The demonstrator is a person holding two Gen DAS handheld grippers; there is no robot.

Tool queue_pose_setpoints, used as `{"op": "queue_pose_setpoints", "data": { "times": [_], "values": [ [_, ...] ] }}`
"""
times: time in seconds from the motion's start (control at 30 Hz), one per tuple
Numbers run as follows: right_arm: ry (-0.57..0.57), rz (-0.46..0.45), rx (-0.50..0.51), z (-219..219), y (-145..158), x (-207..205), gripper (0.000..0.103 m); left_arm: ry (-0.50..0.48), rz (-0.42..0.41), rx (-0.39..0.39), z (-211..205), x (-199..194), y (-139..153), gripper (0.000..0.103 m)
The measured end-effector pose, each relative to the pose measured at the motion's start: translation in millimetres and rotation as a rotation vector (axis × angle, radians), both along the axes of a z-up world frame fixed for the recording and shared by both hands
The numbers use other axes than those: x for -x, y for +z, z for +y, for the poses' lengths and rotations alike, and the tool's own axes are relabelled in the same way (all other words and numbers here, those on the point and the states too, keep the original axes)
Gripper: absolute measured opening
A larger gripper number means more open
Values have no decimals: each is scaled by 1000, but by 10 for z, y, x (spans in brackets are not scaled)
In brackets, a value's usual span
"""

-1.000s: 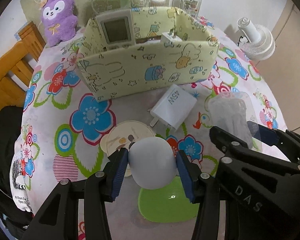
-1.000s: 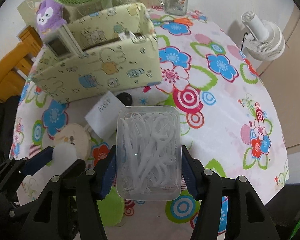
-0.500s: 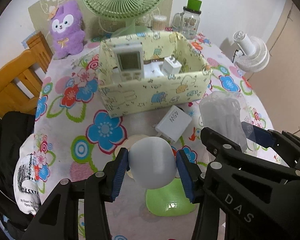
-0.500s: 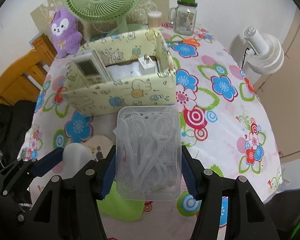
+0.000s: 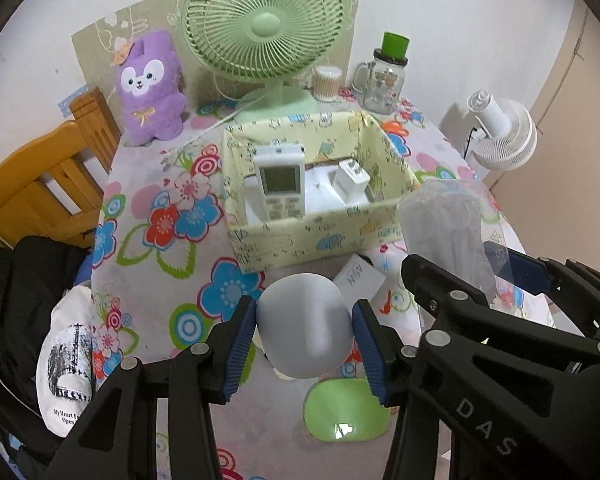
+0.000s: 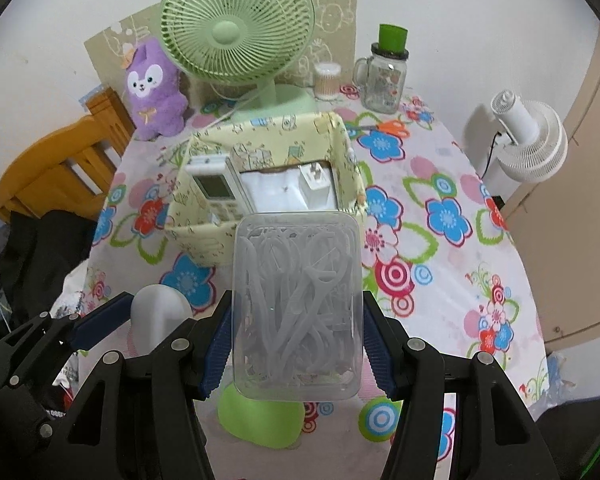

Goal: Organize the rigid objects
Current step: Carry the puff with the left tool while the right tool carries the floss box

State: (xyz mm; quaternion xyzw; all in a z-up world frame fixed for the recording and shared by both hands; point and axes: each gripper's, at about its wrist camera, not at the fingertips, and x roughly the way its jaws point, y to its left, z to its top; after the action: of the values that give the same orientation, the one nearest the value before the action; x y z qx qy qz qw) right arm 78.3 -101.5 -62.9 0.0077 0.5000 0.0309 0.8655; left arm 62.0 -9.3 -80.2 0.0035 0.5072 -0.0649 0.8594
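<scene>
On the round flower-print tablecloth (image 6: 440, 184) stands a pale yellow cartoon-print fabric box (image 5: 312, 236), open-topped, holding a white remote control (image 5: 281, 180) and a white plug adapter (image 5: 352, 178). The right gripper (image 6: 296, 340) is clamped on a clear plastic box of white floss picks (image 6: 296, 304), held above the table just in front of the fabric box. The left gripper (image 5: 304, 338) is clamped on a smooth grey-white egg-shaped object (image 5: 304, 330).

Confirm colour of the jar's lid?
Green; the glass jar's lid shows best in the right wrist view.
</scene>
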Motion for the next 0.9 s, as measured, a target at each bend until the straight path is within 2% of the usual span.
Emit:
{"op": "queue_pose_setpoints", "data": {
  "times": [0.33, 0.9],
  "values": [
    [3, -17, -23, -69, 148, -288, 62, 44, -7, 7, 107, -292, 105, 51],
    [-5, 8, -58, -303, 75, -709, 62, 46, 13, -14, -78, -750, 43, 51]
  ]
}}
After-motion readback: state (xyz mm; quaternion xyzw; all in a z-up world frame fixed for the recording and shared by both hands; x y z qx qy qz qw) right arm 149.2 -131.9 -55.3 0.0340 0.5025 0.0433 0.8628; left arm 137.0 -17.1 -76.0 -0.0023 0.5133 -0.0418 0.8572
